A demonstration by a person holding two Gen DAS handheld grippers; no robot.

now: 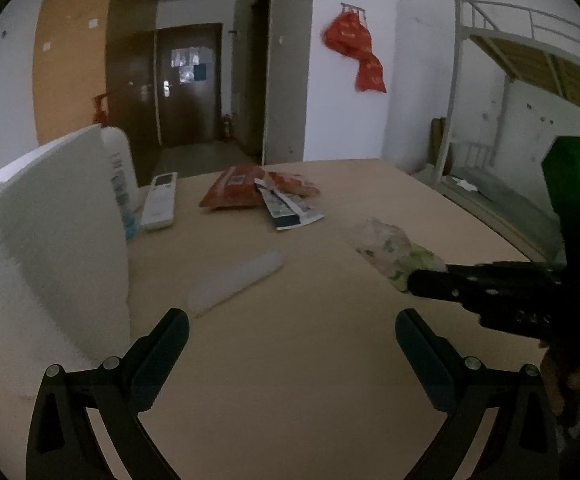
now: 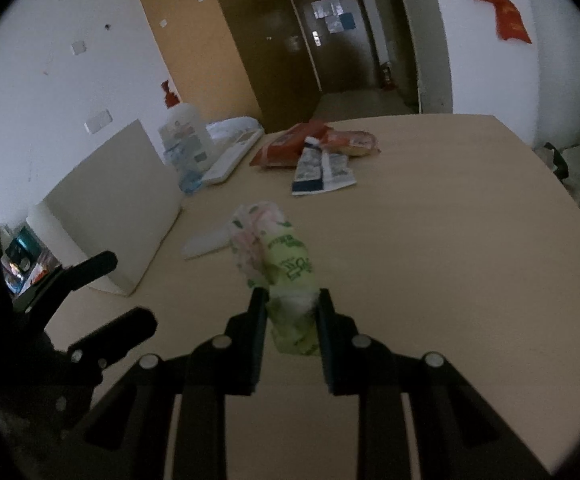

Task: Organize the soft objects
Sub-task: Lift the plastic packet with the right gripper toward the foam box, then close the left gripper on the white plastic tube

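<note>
Right wrist view shows a tan worktop [image 2: 450,220] with a white box [image 2: 117,216] standing at 9 o'clock, a white bottle [image 2: 185,136] behind it and a white remote [image 2: 231,158] lying just beside the bottle. At 12 o'clock lie a red snack bag [image 2: 285,146] and a blue-and-white packet [image 2: 322,170], overlapping. A pale flat case [image 2: 205,244] lies between the box and the green tissue pack [image 2: 285,264], partly hidden behind the pack. The right hand-held gripper [image 2: 288,304] is clamped on the near end of the tissue pack, whose far end points toward 12 o'clock. In the left wrist view, the left hand-held gripper [image 1: 292,328] has its jaws wide apart over bare worktop, holding nothing; the box stands close at its 9 o'clock, and the tissue pack sits at 2 o'clock.
</note>
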